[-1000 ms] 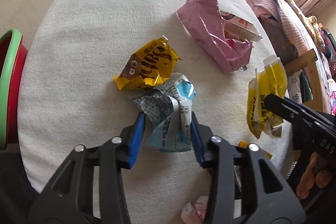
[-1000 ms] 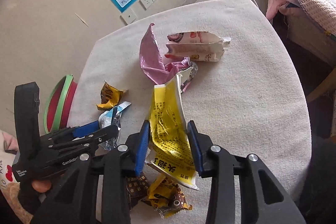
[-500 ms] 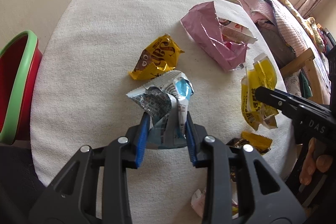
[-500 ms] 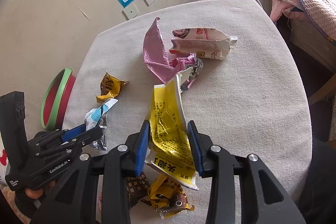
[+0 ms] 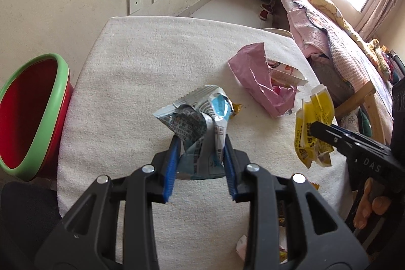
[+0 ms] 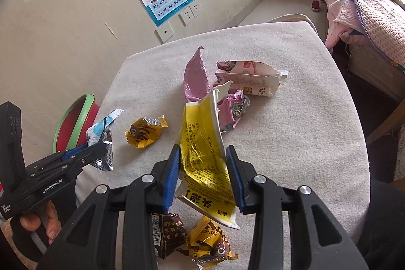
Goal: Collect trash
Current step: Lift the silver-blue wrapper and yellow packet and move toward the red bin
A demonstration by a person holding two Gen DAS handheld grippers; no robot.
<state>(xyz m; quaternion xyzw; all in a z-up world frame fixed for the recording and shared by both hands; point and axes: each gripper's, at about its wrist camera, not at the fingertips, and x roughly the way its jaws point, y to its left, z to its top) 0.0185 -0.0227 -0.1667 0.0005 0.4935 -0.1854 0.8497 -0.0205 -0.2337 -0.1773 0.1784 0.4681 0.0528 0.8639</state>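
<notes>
Nearest the right wrist lens, the right claw is gripping the yellow wrapper between its blue pads, the sheet standing upright toward twelve o'clock; two brown-and-gold candy wrappers are lying on the surface directly beneath it at six o'clock. In the left wrist view, the left claw is clamping the crumpled silver-and-blue wrapper, which is held clear above the surface. Both tools are pointing forward and slightly downward, each gripped from below by a hand visible in the opposite view, the left one sitting at nine o'clock of the right. To do this step well, each claw should probably keep firm pressure during the carry, since thin foil is likely to slip, and the left load should swing toward the red bin, standing beside the surface at nine o'clock. Farther out, a small gold wrapper is lying loose, and at one o'clock the pink bag and a torn carton are touching each other, not yet collected.
</notes>
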